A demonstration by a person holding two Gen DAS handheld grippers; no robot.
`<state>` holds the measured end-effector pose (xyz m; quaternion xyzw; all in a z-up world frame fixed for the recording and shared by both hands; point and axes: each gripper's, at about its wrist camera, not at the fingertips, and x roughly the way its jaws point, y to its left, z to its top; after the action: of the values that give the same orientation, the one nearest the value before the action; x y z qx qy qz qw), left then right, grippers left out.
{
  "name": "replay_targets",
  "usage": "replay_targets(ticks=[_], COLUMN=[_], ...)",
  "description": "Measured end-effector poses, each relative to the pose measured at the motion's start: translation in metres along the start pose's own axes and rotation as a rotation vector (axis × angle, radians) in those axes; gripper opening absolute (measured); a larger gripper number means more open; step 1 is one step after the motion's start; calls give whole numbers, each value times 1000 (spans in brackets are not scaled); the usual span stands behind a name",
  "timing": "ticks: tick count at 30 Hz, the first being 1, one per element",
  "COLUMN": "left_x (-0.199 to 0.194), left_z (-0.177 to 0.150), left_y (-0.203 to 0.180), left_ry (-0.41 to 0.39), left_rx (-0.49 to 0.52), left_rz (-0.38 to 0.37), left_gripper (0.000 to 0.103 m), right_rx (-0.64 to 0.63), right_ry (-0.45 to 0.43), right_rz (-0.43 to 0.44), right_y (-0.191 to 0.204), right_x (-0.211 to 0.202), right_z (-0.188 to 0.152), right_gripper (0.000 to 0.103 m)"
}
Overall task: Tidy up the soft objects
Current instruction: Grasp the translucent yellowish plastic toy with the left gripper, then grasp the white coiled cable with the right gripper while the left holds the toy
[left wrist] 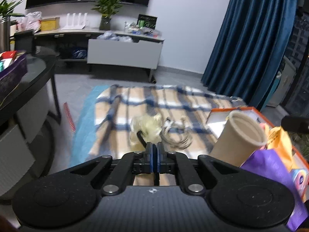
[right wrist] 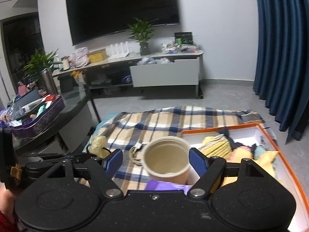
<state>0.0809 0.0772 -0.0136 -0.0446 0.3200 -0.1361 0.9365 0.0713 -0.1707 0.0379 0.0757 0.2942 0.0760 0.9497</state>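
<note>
Left of the cardboard tube (right wrist: pixel 166 159), the left gripper (left wrist: pixel 154 148) is pinched tight on a black band of the pale yellow scrunchie (left wrist: pixel 145 127) above the plaid blanket (left wrist: pixel 173 100). The right gripper (right wrist: pixel 156 162) gapes wide, empty, astride the tube; the orange-rimmed box (right wrist: pixel 278 133) lies right.

Wall television (right wrist: pixel 123 9), potted plant (right wrist: pixel 143 32) on low console (right wrist: pixel 166 73), blue curtain (right wrist: pixel 282 48)

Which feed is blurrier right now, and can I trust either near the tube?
Left wrist view: motion-smeared, plaid blanket and cardboard tube soft, edges bowed by fisheye. Right wrist view: sharper, tube rim readable, dim room light, slight blur at the curtain.
</note>
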Motion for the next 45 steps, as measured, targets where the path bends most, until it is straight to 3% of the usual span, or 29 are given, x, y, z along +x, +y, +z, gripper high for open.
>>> replay_targets(ticks=[1,3,5,7,10,13,16,18,20,22,24,27,31,34,36,44,45], left_x=[-1,4,10,15,30,55,74,75,77,74,62,35,10,-1,-2,-5,-6], left_z=[-3,-3,-2,-1,0,-6,-11,-17,-20,-17,-10,0,12,16,17,16,17], left_y=[3,8,8,2,-14,-26,-23,-26,-24,-11,2,18,38,48,52,57,57], left_ry=[5,16,7,-26,-42,-20,49,42,46,41,18,-33,-87,-127,-142,-159,-161], left_rx=[1,-9,-3,43,129,224,214,250,247,172,110,54,15,7,-4,-60,-61], left_rz=[14,17,28,66,73,71,-5,-47,-85,-117,-120,-70,0,44,56,32,29], left_gripper=[9,23,80,94,97,94,73,61,31,23,22,21,21,21,21,21,21], right_rx=[-6,-23,-39,-58,-80,-96,-117,-124,-125,-114,-106,-123,-100,-116,-147,-105,-96], right_ry=[7,17,26,35,51,69,82,90,102,106,113,91,126,187,212,275,287], right_rz=[8,20,30,31,18,3,-12,-22,-30,-28,-27,-40,-43,-41,-46,-112,-120], right_y=[5,15,23,33,43,51,58,61,64,66,70,77,81,93,103,98,96], right_x=[2,6,9,13,20,27,33,37,44,51,58,64,89,119,138,200,205], right_z=[0,-1,-1,-1,-2,-2,-2,-1,2,6,10,19,21,9,0,-9,-9], right_gripper=[90,90,90,90,90,90,90,90,90,90,90,90,88,76,62,61,65])
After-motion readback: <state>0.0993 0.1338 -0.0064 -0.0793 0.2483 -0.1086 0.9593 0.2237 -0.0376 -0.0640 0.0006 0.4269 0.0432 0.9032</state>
